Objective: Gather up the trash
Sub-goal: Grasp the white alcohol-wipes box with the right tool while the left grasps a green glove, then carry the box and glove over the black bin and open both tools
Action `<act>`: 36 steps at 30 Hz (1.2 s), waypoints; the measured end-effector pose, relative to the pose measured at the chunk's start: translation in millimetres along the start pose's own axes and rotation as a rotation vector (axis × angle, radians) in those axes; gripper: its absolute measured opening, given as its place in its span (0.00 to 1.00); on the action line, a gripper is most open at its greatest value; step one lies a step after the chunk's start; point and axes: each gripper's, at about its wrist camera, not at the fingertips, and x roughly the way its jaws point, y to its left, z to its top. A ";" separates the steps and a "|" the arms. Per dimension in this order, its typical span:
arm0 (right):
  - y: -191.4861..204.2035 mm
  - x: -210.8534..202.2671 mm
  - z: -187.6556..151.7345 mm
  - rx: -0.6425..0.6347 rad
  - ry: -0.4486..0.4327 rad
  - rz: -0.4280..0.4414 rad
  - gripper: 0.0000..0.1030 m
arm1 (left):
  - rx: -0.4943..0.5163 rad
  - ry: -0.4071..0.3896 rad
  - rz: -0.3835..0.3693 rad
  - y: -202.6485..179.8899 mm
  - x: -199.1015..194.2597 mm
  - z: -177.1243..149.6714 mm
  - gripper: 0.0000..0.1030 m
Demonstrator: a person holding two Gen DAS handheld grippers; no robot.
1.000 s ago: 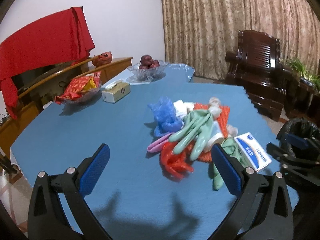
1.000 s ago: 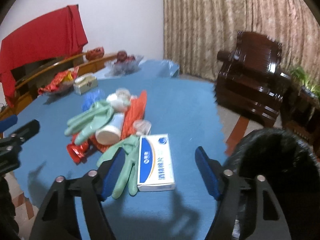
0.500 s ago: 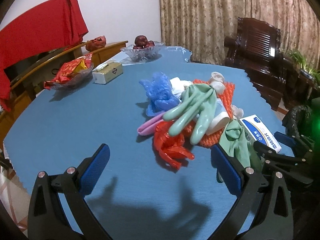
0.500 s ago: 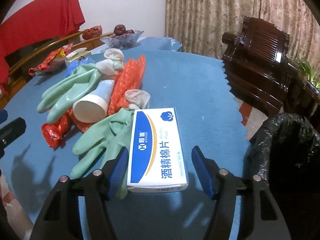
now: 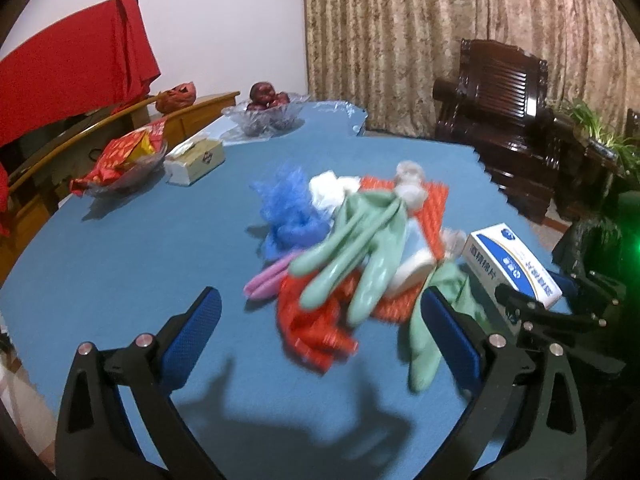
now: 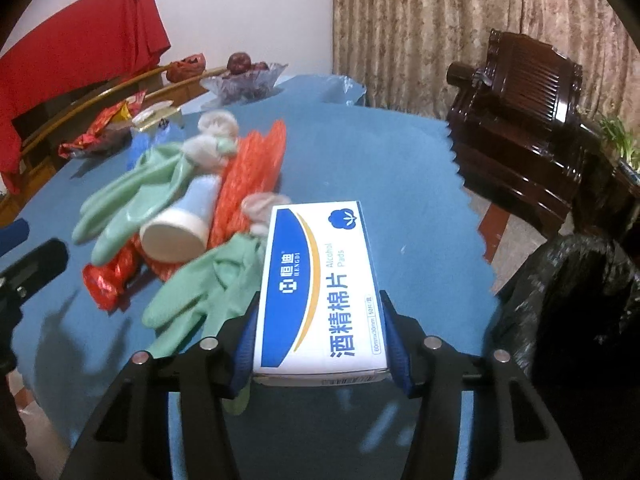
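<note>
Alcohol pads box [image 6: 320, 284], long axis pointing away, is pinched by right hand-held gripper [image 6: 322, 344]; left hand-held gripper [image 5: 324, 328] spread.

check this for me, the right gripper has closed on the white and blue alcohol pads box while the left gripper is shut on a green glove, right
Not quite. The left gripper is open and holds nothing, as the left wrist view shows; the green gloves lie loose in the pile. The right gripper does grip the alcohol pads box.
</note>
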 end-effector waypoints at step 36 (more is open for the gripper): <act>-30.1 -39.6 22.3 0.059 -0.092 -0.012 0.53 | 0.067 -0.031 -0.175 -44.6 -3.2 31.5 0.12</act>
